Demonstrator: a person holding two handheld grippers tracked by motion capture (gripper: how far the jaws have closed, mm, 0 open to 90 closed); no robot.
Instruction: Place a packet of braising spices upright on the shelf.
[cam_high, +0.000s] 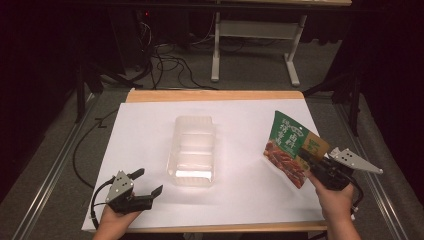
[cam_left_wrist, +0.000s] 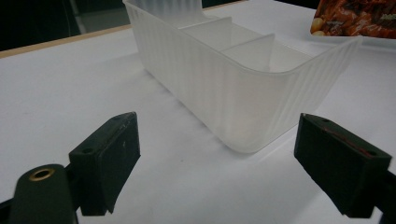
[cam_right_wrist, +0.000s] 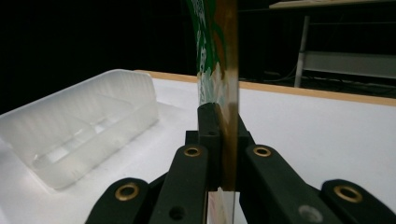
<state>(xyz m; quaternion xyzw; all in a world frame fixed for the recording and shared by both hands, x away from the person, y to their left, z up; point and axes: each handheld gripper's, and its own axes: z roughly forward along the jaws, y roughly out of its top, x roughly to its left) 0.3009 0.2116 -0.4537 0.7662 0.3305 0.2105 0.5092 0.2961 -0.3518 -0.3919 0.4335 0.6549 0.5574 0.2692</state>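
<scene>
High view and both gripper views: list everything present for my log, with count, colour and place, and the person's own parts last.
Table: one, white top with a wooden far edge, centre.
Plastic container: one, translucent white, with dividers, empty, mid-table.
Snack pouch: one, green with a brown food picture, held up above the table's right side.
Second table: one, pale frame, on the floor beyond.
Cables: several, black, on the grey floor behind.
Left gripper: one, black, jaws apart, near-left edge, aimed at the container.
Right gripper: one, black, jaws clamped on the pouch.
Hands: two, at the bottom edge.
</scene>
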